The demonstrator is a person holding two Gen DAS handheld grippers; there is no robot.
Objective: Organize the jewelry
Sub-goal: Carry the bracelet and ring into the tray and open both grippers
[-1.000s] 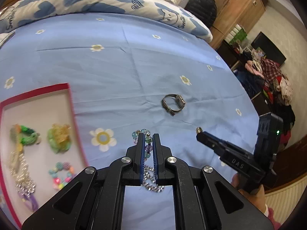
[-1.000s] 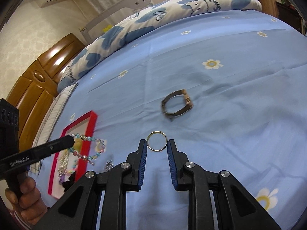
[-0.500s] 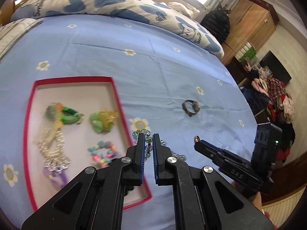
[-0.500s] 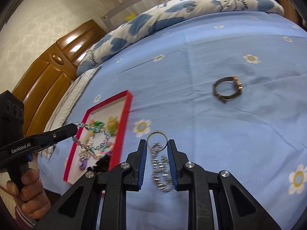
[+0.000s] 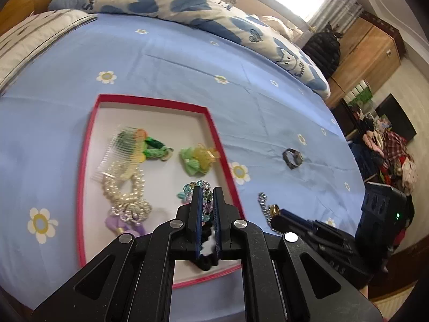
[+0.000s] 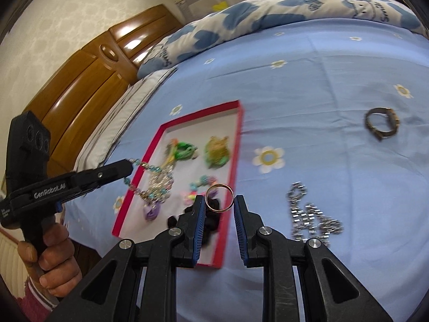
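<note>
Left wrist view first: your left gripper (image 5: 206, 201) sits bottom centre, angled down over the near right part of the red-edged tray (image 5: 83, 161), jaws pinched almost together on the beaded bracelet (image 5: 199, 187), whose glassy green and clear beads poke up above the tips. In the tray lie a comb with green trim (image 5: 128, 142), a yellow-green flower clip (image 5: 199, 159) and a pearl strand (image 5: 126, 193) at mid-left. On the blue flowered sheet (image 5: 174, 61), right of centre, a dark watch (image 5: 292, 158) lies on its own, well apart from the tray. At lower right your right gripper (image 5: 278, 216) comes in from the side, a small gold ring at its tip and a silver chain (image 5: 264, 204) on the sheet just beside it. Now the right wrist view: your right gripper (image 6: 219, 201) fills the bottom centre, pointing down over the tray's near right corner, jaws set narrowly apart and clamping the gold ring (image 6: 219, 197) upright between the pads. At the left edge your left hand (image 6: 51, 257) grips the handle, with the bracelet (image 6: 146, 177) dangling from the gripper's tip over the tray's left edge. The silver chain (image 6: 311, 217) lies heaped at lower right, the watch (image 6: 382, 123) at upper right.
</note>
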